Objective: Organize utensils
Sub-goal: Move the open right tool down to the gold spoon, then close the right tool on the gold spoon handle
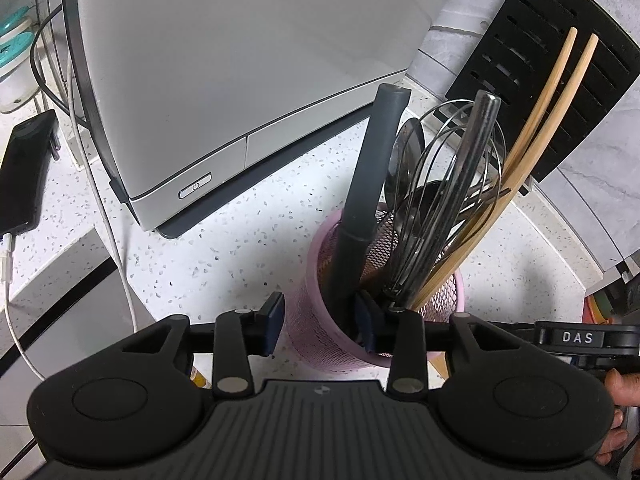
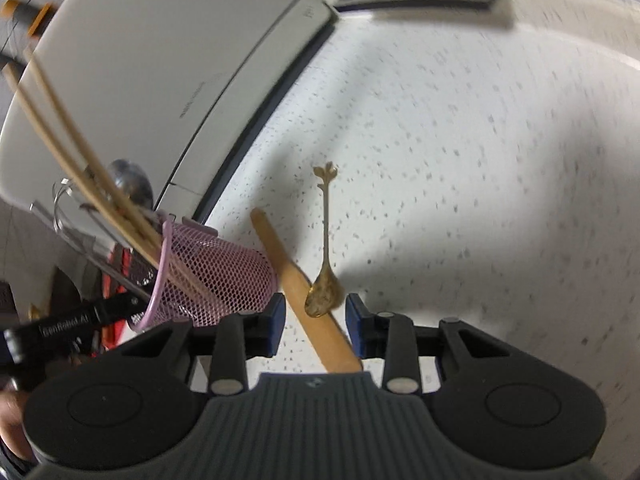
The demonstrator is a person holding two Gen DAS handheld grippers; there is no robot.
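A pink mesh cup (image 1: 316, 340) stands on the speckled counter. It holds a dark grey handle (image 1: 368, 184), a wire whisk (image 1: 452, 184), a metal spoon (image 1: 408, 140), two chopsticks (image 1: 540, 120) and a black slotted spatula (image 1: 560, 80). My left gripper (image 1: 322, 320) straddles the cup's near wall, one finger outside and one inside by the grey handle, pads not pressing. My right gripper (image 2: 316, 320) is open low over the counter. A wooden stick (image 2: 288, 264) and the bowl of a small gold spoon (image 2: 326, 240) lie between its fingers, untouched. The pink cup (image 2: 216, 272) is just left of it.
A large white appliance (image 1: 240, 80) stands behind the cup, close to it. A black phone (image 1: 24, 172) with a white cable (image 1: 116, 260) lies at the far left. A person's hand (image 1: 616, 392) shows at the right edge. Speckled counter (image 2: 480, 160) stretches right of the spoon.
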